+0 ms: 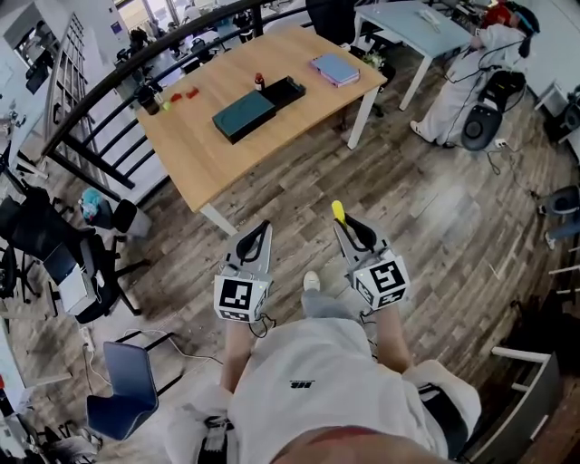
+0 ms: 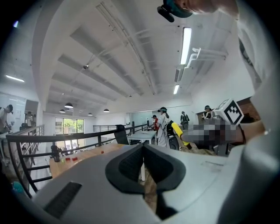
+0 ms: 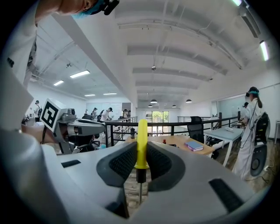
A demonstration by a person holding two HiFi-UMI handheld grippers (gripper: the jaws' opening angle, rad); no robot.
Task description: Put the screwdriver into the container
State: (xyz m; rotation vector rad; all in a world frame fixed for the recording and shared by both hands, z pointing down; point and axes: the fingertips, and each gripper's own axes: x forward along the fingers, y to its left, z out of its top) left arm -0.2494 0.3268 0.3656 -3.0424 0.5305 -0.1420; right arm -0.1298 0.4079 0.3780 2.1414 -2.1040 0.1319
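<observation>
My right gripper (image 1: 349, 225) is shut on a yellow-handled screwdriver (image 1: 338, 211); the handle sticks up past the jaws and the metal shaft (image 3: 140, 192) points back between them. The left gripper (image 1: 257, 234) is shut with nothing in it. Both are held in front of the person's body over the wooden floor, well short of the table. The black open container (image 1: 285, 91) lies on the wooden table (image 1: 199, 145), beside a dark teal flat box (image 1: 242, 113). In the right gripper view the screwdriver (image 3: 141, 144) stands upright between the pads, with the table (image 3: 181, 141) far beyond.
A small red-capped bottle (image 1: 259, 82), a notebook (image 1: 335, 68), red bits (image 1: 182, 93) and a black cup (image 1: 148, 98) are on the table too. A black railing (image 1: 100, 100) runs behind it. A person (image 1: 467, 82) stands at a far white table (image 1: 412, 23); chairs (image 1: 127, 390) stand at the left.
</observation>
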